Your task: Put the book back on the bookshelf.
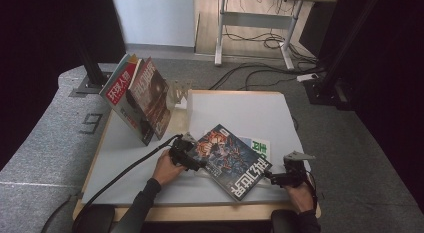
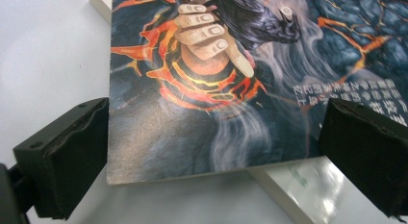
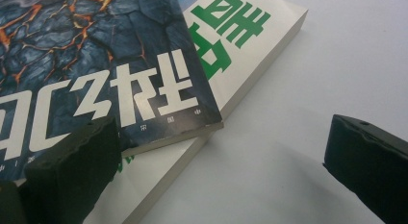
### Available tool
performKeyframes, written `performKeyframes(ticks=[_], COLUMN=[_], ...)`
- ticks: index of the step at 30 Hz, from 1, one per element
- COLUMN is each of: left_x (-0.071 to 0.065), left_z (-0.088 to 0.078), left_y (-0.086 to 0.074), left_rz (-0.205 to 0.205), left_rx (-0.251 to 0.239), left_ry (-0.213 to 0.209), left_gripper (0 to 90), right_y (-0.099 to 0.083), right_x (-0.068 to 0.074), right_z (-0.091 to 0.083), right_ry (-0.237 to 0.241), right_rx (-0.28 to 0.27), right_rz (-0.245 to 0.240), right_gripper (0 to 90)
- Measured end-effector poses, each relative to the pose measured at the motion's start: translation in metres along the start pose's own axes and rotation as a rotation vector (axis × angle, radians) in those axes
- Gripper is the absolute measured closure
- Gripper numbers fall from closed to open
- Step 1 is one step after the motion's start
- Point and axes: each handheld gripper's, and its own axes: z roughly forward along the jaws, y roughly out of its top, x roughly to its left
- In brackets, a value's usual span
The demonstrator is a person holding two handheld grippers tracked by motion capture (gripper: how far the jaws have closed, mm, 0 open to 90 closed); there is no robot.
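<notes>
Two magazines point(image 1: 137, 95) already leaned in the clear stand point(image 1: 179, 93) at upper left — the dark-covered magazine point(image 1: 230, 160) lay at lower centre on a white book point(image 1: 260, 147), not yet shelved. The left gripper point(image 1: 192, 160) and right gripper point(image 1: 272, 178) flanked it, jaws apart — neither had clamped.

At the table's point(image 1: 240, 113) far left corner you have two magazines point(image 1: 137, 95) leaning upright beside a clear stand point(image 1: 179, 93); on the floor beyond, cables point(image 1: 260, 73) trail under a desk frame point(image 1: 255, 23).
</notes>
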Motion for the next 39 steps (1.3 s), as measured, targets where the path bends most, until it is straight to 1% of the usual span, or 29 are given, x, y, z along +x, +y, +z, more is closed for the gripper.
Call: performKeyframes(ticks=[4,8,11,19,20,27,30,32,35,39], left_x=[-0.003,-0.008,-0.011,-0.017,-0.018,-0.023,-0.027,-0.03,-0.035,-0.041], left_z=[-0.004,-0.007,-0.009,-0.015,-0.017,-0.021,-0.022,-0.023,-0.025,-0.027], left_y=[-0.006,-0.012,-0.016,-0.028,-0.03,-0.037,-0.04,-0.041,-0.044,-0.047], left_rz=[0.0,0.023,0.028,0.003,-0.001,-0.022,-0.015,-0.017,-0.005,-0.009], left_rx=[-0.003,0.019,0.021,0.012,0.01,-0.005,0.0,-0.005,-0.003,-0.014], left_ry=[-0.002,0.016,0.022,0.002,-0.007,-0.026,-0.027,-0.03,-0.038,-0.067], left_gripper=[0.0,0.0,0.0,0.0,0.0,0.0,0.0,0.0,0.0,0.0], right_y=[0.003,0.006,0.009,0.019,0.022,0.031,0.035,0.038,0.043,0.05], right_x=[-0.002,-0.004,-0.006,-0.014,-0.016,-0.023,-0.026,-0.028,-0.031,-0.037], right_z=[0.003,0.006,0.008,0.02,0.023,0.032,0.037,0.04,0.045,0.053], right_ry=[-0.005,-0.013,-0.021,-0.037,-0.039,-0.045,-0.049,-0.054,-0.06,-0.067], right_rx=[0.001,0.001,0.003,-0.001,-0.001,-0.001,0.001,0.002,0.002,0.003], right_rz=[0.002,0.009,0.009,0.028,0.032,0.043,0.049,0.049,0.053,0.055], right_gripper=[0.0,0.0,0.0,0.0,0.0,0.0,0.0,0.0,0.0,0.0])
